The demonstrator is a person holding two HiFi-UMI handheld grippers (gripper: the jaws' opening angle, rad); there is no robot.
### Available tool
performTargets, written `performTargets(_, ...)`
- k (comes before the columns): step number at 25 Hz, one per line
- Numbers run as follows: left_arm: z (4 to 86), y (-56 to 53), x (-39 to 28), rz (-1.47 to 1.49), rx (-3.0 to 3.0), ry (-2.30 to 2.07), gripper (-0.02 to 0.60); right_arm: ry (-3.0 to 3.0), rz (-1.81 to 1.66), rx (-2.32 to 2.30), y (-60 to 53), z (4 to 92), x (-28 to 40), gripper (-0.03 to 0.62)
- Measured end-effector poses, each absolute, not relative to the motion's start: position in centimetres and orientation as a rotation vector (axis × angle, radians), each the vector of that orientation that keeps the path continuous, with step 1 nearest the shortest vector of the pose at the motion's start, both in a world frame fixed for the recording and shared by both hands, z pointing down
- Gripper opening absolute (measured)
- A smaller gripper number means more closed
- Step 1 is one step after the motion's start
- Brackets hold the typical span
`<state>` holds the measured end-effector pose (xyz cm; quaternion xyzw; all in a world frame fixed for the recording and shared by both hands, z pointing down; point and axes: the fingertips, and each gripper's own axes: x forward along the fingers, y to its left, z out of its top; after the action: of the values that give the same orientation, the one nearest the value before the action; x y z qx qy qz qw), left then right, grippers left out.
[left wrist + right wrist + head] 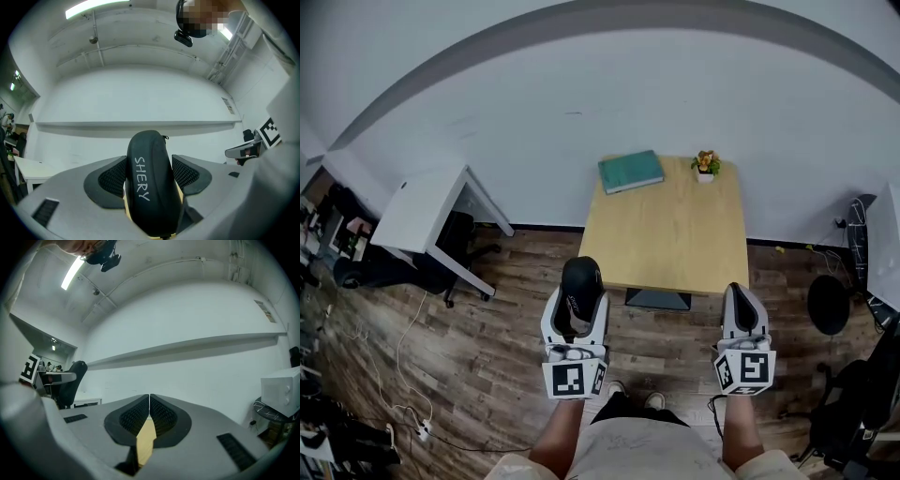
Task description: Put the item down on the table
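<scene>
Black case (151,185) lettered SHERY, possibly for glasses, pinched upright in left gripper (574,323), right gripper (743,330) pressed together with nothing held, both short of wooden table (670,234), green book (630,172) laid at far edge

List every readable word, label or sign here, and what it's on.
"SHERY": white handwriting on the black case clamped in the left gripper.
Wall label: too small to read.
Gripper cube markers: square patterns, no words.
</scene>
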<state>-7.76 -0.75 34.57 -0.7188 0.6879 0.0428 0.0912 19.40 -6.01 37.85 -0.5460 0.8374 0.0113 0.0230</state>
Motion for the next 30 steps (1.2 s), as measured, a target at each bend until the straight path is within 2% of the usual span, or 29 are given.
performTargets(15,34.8,-13.4,-7.8,0.192,-2.283,1.880,0.302,2.499,0.104,-1.822,-14.8,37.1,18.5,0.018)
performTargets(30,36.2,-26.3,-14.7,0.196,-2.394,1.789,0.302,2.492,0.135,-1.900,-26.3,36.9,9.6,0.018)
